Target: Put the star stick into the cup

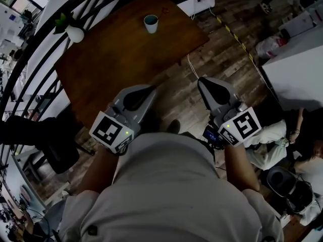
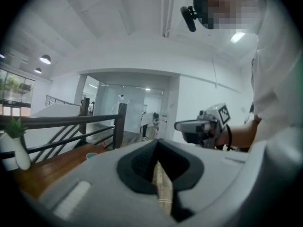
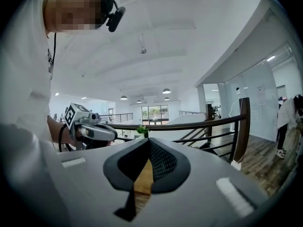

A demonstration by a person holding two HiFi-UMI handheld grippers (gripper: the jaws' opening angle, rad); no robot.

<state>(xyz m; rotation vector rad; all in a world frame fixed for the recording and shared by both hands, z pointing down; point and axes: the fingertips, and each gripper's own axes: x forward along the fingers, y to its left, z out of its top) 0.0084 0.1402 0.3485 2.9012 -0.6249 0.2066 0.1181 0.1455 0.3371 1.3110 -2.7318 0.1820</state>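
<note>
A teal cup (image 1: 151, 23) stands upright near the far edge of the brown wooden table (image 1: 111, 64); in the left gripper view the cup (image 2: 91, 155) peeks over the gripper body. No star stick shows in any view. My left gripper (image 1: 151, 88) and right gripper (image 1: 202, 80) are held close to the person's body, over the wooden floor, short of the table. Each has its jaws shut with nothing between them, as the left gripper (image 2: 158, 143) and right gripper (image 3: 148, 141) views show. Each gripper view also catches the other gripper beside it.
A white vase with a green plant (image 1: 74, 33) stands at the table's left corner. A dark railing (image 1: 30, 59) runs along the left. A white table (image 1: 298, 69) and seated people (image 1: 282, 135) are at the right. A white box (image 1: 197, 5) lies beyond the table.
</note>
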